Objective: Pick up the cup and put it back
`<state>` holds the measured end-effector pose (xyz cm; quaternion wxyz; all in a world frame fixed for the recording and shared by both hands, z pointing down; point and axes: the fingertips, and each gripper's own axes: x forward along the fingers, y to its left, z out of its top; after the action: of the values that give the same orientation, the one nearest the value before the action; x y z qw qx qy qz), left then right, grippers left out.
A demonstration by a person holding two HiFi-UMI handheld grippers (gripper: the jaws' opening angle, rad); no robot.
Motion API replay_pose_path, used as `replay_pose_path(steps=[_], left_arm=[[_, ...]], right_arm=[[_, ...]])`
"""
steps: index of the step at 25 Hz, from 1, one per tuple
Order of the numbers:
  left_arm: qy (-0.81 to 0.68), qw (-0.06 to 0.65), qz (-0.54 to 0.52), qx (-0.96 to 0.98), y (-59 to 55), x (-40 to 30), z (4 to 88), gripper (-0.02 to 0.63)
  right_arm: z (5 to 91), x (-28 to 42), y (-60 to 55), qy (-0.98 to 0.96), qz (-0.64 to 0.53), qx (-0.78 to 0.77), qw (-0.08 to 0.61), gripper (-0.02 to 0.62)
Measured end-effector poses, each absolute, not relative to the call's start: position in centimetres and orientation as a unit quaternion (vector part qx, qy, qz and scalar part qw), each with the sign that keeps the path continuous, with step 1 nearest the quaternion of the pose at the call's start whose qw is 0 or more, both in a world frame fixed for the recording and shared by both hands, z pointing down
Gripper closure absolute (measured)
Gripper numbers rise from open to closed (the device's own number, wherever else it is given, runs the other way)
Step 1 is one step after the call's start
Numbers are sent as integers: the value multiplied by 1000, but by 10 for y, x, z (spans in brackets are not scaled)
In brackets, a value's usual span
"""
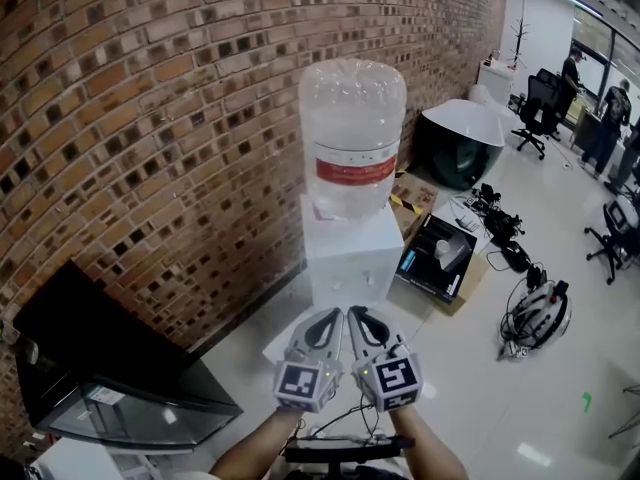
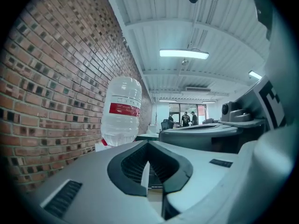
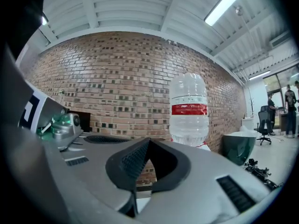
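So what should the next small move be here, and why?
Probably ease the left claw and right claw closer to the water dispenser: both are shut, empty and short of it, and no cup can be made out from here.

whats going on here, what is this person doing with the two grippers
A person holds the left gripper and the right gripper side by side, both pointed at a white water dispenser with a large bottle on top. The dispenser stands against a brick wall. Both grippers have their jaws together and nothing between them. No cup can be made out in any view, so the pick-up has not begun.
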<state>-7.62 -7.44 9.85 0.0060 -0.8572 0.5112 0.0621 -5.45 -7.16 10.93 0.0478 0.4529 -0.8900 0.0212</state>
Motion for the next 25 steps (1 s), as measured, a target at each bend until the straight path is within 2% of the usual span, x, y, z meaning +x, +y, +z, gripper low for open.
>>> replay_pose_path(steps=[6,9,19,25], left_arm=[[515,13,57,-855,-93,-63,128,615],[516,-6,53,-855,-104,-58,167,615],[537,-8,52,-842,-159,-48,340,615],[560,27,31,-828,-190,-46,460,615]], right_arm=[[136,-40,-97,-890,15,453,37,594],[172,-33,-107,-889,15,456,38,594],[366,-6,-160,-888,24,455,59,594],[491,-15,-200,-887,41,458,44,594]])
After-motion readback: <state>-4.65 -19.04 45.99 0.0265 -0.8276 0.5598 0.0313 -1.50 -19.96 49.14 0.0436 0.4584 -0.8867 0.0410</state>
